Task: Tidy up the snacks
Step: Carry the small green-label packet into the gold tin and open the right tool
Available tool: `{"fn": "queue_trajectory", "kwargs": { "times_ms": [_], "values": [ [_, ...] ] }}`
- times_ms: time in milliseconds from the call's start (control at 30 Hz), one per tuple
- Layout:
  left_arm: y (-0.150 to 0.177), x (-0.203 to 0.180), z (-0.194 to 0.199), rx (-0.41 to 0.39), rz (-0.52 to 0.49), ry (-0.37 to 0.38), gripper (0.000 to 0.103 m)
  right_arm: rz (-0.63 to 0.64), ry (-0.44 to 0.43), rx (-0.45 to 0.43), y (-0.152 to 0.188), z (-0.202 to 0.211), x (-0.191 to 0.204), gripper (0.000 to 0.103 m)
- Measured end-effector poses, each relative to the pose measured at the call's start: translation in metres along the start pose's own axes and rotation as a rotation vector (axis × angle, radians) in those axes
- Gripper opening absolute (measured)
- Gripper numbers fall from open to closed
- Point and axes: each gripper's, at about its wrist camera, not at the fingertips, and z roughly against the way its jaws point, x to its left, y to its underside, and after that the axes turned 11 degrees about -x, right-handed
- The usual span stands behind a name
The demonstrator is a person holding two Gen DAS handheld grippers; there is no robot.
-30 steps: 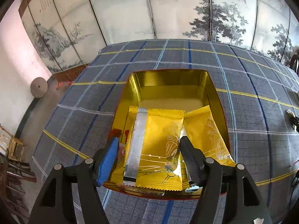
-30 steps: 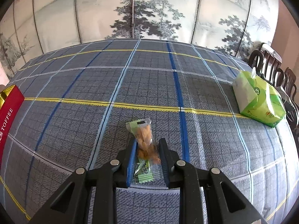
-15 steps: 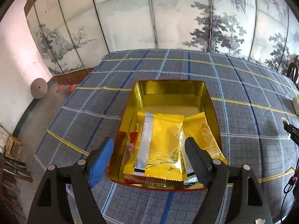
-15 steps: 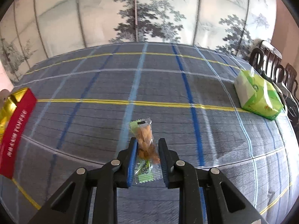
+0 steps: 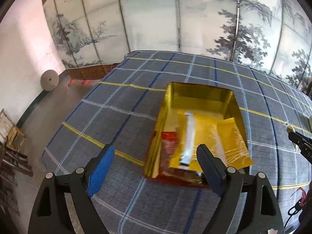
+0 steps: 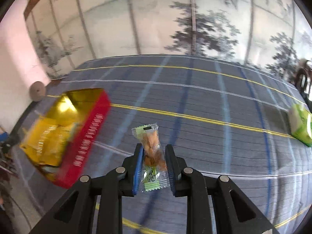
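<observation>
Left gripper jaws just widened, empty, now beside tin, right gripper still pinching snack packet

Open gold-lined red tin box on checked blue-grey tablecloth; yellow foil snack packets inside, toward six o'clock end. Red-orange packet at nine o'clock of them. Green tissue pack well apart, three o'clock of box.

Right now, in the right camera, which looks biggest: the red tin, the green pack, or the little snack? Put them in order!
1. Red tin, biggest.
2. Little snack, but it sits close to the camera in the right tool.
3. Green pack, far away and cut off, so it is probably bigger than it looks.
</observation>
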Motion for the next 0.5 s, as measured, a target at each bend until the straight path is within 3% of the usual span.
{"fn": "queue_trajectory", "kwargs": {
  "times_ms": [233,500],
  "values": [
    [0.008,0.021,0.001,0.019,0.024,-0.017,0.084,0.051,-0.107,0.002,-0.009,0.000,0.068,0.023],
    [0.017,0.043,0.004,0.033,0.046,-0.037,0.084,0.099,-0.165,0.017,-0.007,-0.005,0.119,0.023]
  ]
}}
